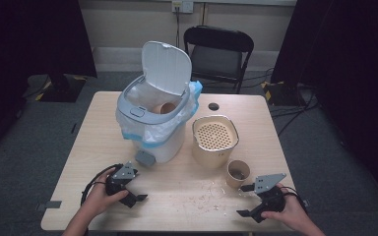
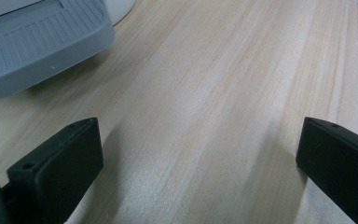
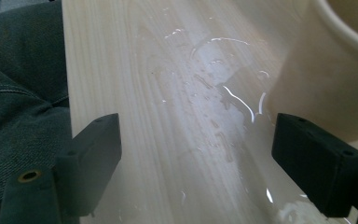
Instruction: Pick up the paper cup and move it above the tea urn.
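Both our grippers, left and right, hold their fingers wide apart and empty. Our paper cup stands on the counter beside the right one; light, crushable, best pinched gently mid-wall. Spilled liquid lies nearby.

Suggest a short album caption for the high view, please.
Two hand-held open grippers, left gripper and right gripper, near a paper cup and lidded bin.
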Available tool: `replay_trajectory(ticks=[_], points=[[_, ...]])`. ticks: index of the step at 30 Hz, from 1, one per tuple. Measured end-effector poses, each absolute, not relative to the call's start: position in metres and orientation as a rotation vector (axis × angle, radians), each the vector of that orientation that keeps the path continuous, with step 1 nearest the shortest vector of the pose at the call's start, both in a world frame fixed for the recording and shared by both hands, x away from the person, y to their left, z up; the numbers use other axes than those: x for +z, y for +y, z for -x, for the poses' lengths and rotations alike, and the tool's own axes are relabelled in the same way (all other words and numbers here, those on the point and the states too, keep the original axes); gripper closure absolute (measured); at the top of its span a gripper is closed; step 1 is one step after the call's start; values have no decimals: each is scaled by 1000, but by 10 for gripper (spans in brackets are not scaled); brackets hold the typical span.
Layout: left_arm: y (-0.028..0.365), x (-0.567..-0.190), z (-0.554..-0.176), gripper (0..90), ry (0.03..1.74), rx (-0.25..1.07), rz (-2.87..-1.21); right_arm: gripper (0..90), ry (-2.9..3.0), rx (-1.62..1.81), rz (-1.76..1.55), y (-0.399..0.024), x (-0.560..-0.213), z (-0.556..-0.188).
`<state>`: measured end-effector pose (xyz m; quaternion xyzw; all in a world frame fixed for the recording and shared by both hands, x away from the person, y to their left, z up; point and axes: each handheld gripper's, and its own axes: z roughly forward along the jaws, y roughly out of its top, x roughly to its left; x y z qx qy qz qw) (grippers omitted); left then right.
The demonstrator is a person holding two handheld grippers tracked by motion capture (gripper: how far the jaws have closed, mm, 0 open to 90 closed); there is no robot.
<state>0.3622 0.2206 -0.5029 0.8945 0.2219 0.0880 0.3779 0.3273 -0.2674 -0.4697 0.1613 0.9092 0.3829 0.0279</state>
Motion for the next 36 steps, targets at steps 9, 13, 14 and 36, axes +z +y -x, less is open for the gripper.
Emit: replay_trajectory(ticks=[9,13,14,36], points=[[221,-503,-362,0,567,226,-2286,141,2754,1183,-575,-279,-470,-339],[221,-503,-362,0,568,225,-2286,140,2712,1178,-618,-282,-468,-345],[220,-503,-362,0,570,224,-2282,148,2704,1179,-623,-283,-467,-347],[221,-503,-362,0,568,226,-2286,216,2626,1226,-731,-283,-469,-377]])
